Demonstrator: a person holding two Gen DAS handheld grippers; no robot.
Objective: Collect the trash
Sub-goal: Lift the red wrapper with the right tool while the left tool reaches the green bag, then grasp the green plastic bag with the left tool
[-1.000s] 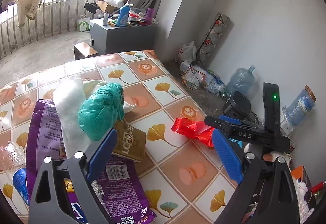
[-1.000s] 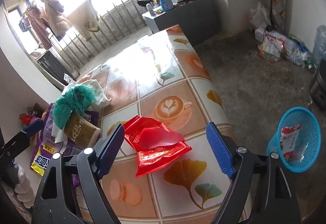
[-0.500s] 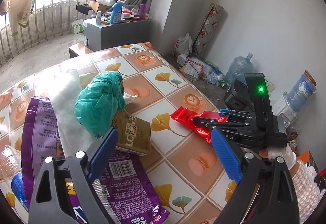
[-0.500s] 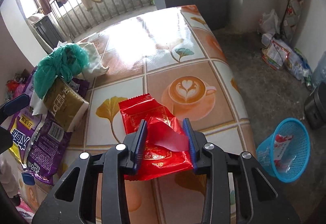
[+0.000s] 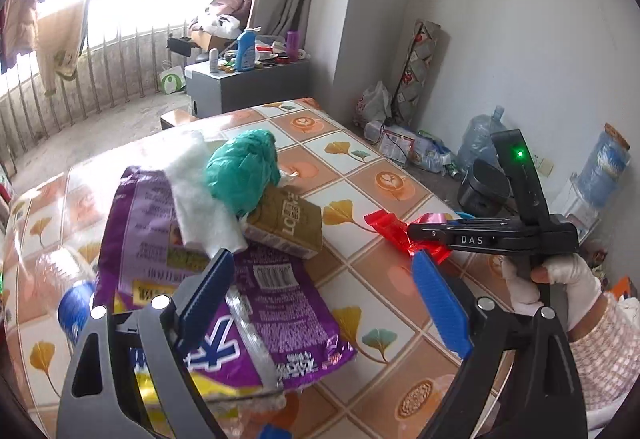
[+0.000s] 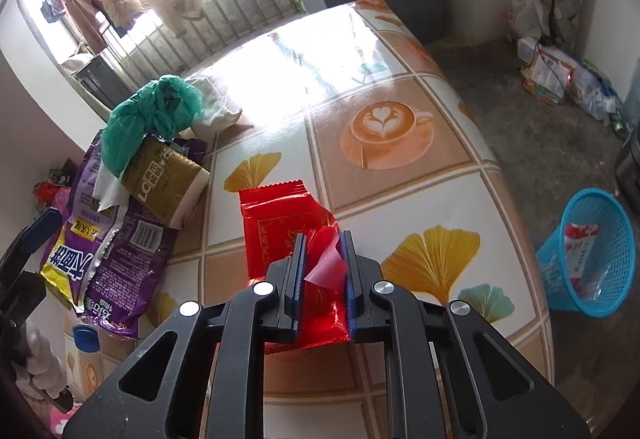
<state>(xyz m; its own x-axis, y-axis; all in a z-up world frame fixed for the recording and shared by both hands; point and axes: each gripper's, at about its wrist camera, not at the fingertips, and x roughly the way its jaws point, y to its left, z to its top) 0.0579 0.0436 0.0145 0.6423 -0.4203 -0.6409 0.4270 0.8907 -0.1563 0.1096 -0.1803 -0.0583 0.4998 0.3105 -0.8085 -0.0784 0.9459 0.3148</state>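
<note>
A glossy oilcloth printed with ginkgo leaves and latte cups covers the counter [image 6: 400, 167] in a cluttered room with a barred window at the upper left. At the lower centre of the right wrist view, the right claw [image 6: 323, 271] is pressed together on the near end of a red foil wrapper [image 6: 280, 223]; the wrapper's far end lies flat on the cloth and a thin crumpled flap stands between the blue pads. It looks almost weightless, limp and slick, so a pinch on bunched film should hold better than one on a single flat layer. The left claw [image 5: 320, 295] hangs spread, holding nothing, over a purple snack bag [image 5: 168, 239] at the lower left of its view. Beyond it lie a gold packet [image 5: 292, 223], white tissue [image 5: 200, 191] and a soft crumpled green plastic bag [image 5: 240, 171]. At the right edge of the right wrist view, a blue mesh wastebasket [image 6: 588, 255] stands on the concrete floor, well apart from the wrapper.
</note>
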